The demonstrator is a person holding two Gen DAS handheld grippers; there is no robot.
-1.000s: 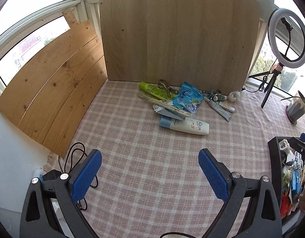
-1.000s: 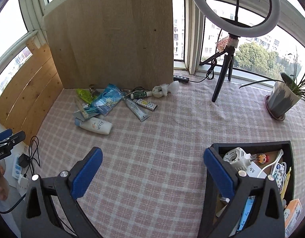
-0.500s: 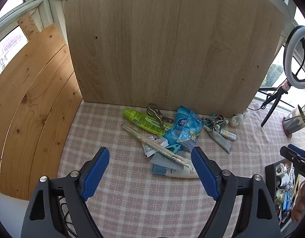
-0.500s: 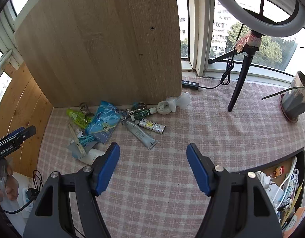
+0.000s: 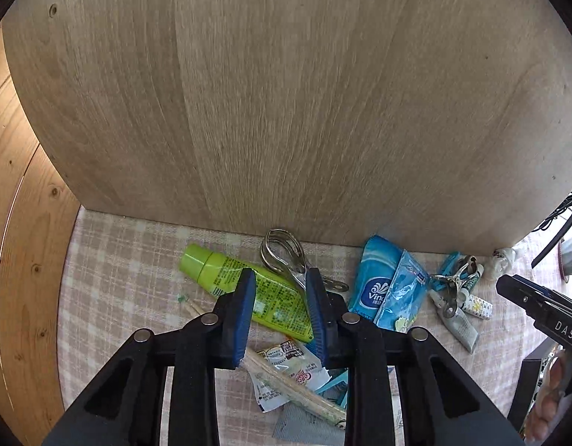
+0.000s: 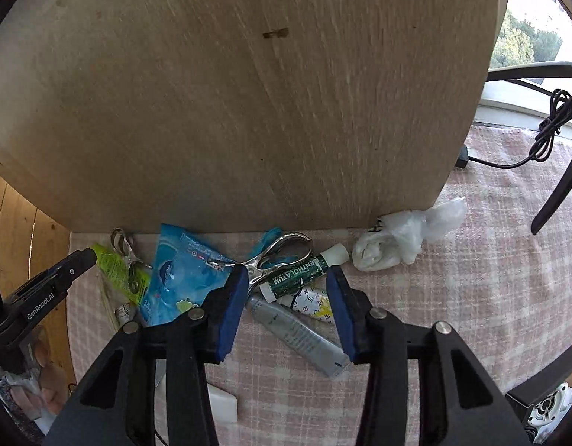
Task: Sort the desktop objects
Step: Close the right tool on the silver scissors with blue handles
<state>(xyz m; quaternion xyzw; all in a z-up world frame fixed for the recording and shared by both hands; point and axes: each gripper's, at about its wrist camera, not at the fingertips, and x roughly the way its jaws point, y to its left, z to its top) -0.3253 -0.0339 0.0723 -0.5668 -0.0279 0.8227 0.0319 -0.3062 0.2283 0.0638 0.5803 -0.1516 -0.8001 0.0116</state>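
Note:
A pile of small objects lies on the checked cloth against the wooden board. My left gripper (image 5: 279, 278) is partly closed with its jaws on either side of the green tube (image 5: 245, 286), above it; whether the pads touch is unclear. A metal clip (image 5: 286, 256) lies just beyond. My right gripper (image 6: 284, 278) is open, its jaws astride a dark green Mentholatum stick (image 6: 300, 273), a grey tube (image 6: 297, 334) and a patterned tube (image 6: 312, 303). Metal scissors (image 6: 278, 256) and a blue tissue pack (image 6: 181, 278) lie close by.
The upright wooden board (image 5: 286, 93) stands right behind the pile. A crumpled white bag (image 6: 401, 238) lies to the right. Sachets and a wrapped stick (image 5: 293, 383) lie under the left gripper. A black organiser corner (image 6: 538, 401) and tripod legs (image 6: 557, 186) are at right.
Both grippers have moved forward and down onto the pile. The left jaws have narrowed a lot around the green tube. The right jaws have narrowed a little.

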